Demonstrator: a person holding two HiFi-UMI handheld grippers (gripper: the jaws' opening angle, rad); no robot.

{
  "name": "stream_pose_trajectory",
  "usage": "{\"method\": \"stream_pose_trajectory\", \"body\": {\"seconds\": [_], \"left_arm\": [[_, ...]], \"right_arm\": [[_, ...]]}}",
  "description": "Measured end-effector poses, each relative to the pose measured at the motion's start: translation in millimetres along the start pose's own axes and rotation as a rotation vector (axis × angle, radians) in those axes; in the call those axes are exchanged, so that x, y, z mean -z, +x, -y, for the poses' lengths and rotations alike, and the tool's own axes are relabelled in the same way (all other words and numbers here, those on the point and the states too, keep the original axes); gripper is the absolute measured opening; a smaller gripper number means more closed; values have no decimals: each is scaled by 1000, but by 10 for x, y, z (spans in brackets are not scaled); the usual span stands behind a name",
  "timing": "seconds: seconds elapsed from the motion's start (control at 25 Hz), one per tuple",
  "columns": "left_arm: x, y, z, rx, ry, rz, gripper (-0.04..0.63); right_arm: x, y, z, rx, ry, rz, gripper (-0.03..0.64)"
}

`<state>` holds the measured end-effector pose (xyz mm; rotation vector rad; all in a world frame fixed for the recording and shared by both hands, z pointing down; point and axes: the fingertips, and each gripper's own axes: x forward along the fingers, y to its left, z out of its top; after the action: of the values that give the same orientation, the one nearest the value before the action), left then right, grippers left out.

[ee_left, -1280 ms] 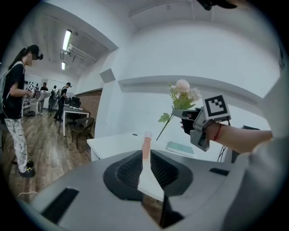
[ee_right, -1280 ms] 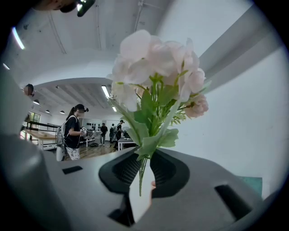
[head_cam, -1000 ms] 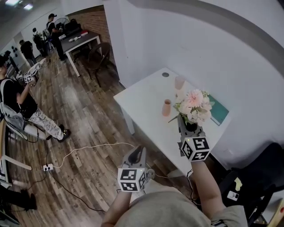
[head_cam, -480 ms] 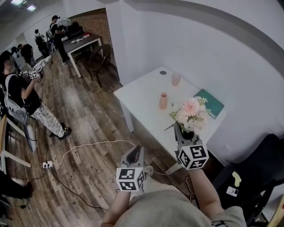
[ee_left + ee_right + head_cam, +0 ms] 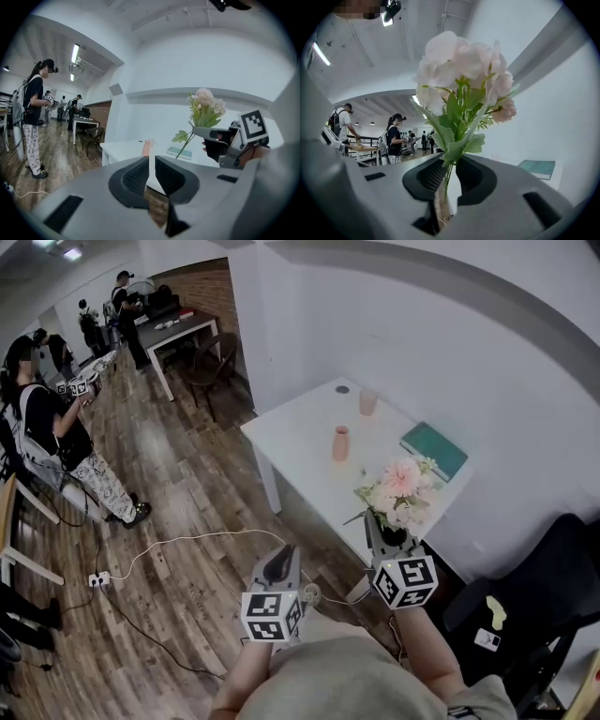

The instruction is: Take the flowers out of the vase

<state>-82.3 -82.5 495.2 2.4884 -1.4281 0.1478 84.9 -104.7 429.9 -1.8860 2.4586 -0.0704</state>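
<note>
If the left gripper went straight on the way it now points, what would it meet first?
Most likely the white table: the left gripper aims across the floor at its near edge. Depth is hard to judge, so it might pass just under the top.

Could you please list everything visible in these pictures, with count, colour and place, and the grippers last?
table: one, white, against the wall.
salmon vessel: one, salmon pink, mid-table.
pale vessel: one, pale pink, farther back on the table.
book: one, teal, on the table near the wall.
flowers: one bunch, pink and green, in the right gripper.
chair: one, black, right of the table.
cable: one, white, on the wooden floor.
people: several, dark tops, at the room's left.
left gripper: one, grey, jaws slightly apart, empty.
right gripper: one, grey, shut on the flower stems.
</note>
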Motion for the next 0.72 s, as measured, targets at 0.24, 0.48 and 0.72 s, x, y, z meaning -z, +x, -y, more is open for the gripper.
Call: {"method": "stream_pose_trajectory", "body": {"seconds": [0.24,0.48,0.72], "left_arm": [[37,-118,81,-4,17,-4,38],[5,-151,61,-12,23,-1,38],[-38,-137,17,-19,24,-1,38]], "right_arm": [[37,-167,-53,-6,10,-1,61],[26,-162,-95,-13,13,-2,61],[-4,-122,-124,-18,-4,-5,55]]}}
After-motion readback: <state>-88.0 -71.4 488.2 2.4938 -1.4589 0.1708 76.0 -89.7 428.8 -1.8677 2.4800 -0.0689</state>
